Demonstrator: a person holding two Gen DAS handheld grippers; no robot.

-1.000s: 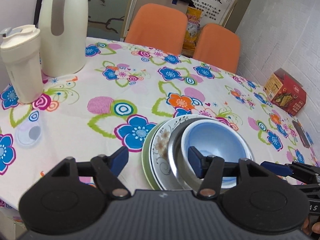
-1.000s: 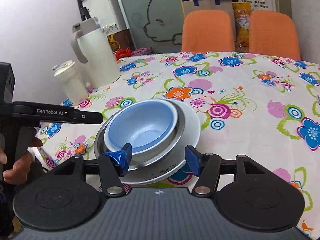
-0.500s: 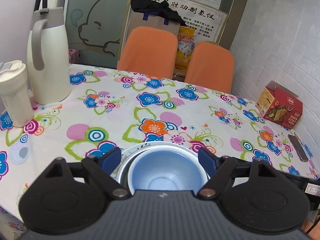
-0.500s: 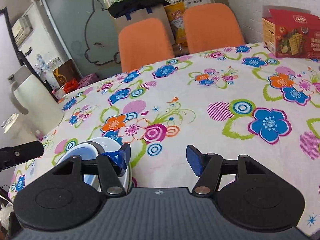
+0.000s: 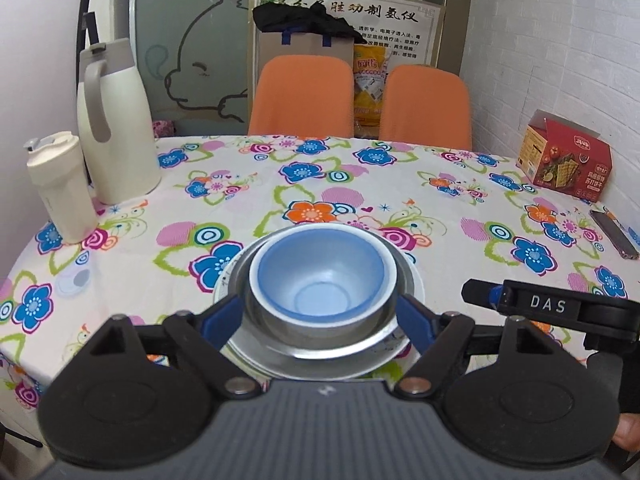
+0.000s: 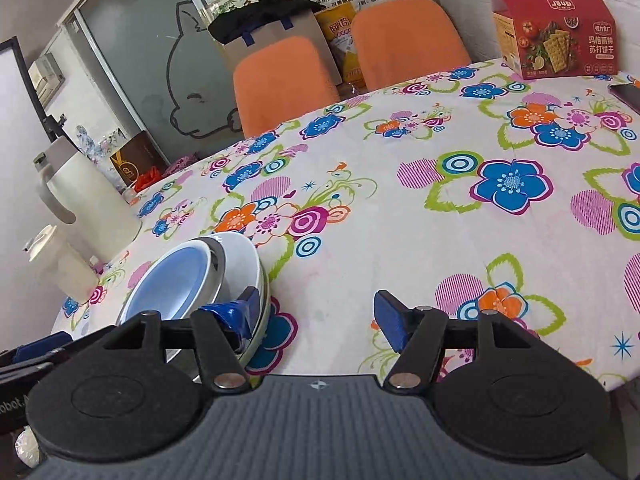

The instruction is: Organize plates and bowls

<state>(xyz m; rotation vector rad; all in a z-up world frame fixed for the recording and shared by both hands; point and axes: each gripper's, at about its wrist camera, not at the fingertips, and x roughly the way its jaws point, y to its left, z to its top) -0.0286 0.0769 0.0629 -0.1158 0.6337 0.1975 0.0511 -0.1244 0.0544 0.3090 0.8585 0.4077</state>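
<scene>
A stack stands near the table's front edge: a blue bowl (image 5: 320, 280) nested in a steel bowl (image 5: 332, 342) on a white plate (image 5: 414, 280). My left gripper (image 5: 318, 318) is open, its blue fingertips on either side of the stack's near part, gripping nothing. In the right wrist view the blue bowl (image 6: 172, 284) and white plate (image 6: 244, 264) lie at the lower left. My right gripper (image 6: 316, 316) is open over bare tablecloth just right of the stack, its left fingertip overlapping the plate's rim in the image. It also shows in the left wrist view as the right gripper (image 5: 520, 304).
A cream thermos jug (image 5: 114, 120) and a lidded tumbler (image 5: 60, 188) stand at the far left. A red cracker box (image 5: 568, 160) and a phone (image 5: 614, 234) lie at the right. Two orange chairs (image 5: 304, 96) stand behind the table. A person's thumb (image 5: 628, 436) holds the right gripper.
The left gripper has pulled back and centred on the stack, which now sits between its fingertips. The right gripper has swung right, off the stack, toward open tablecloth.
</scene>
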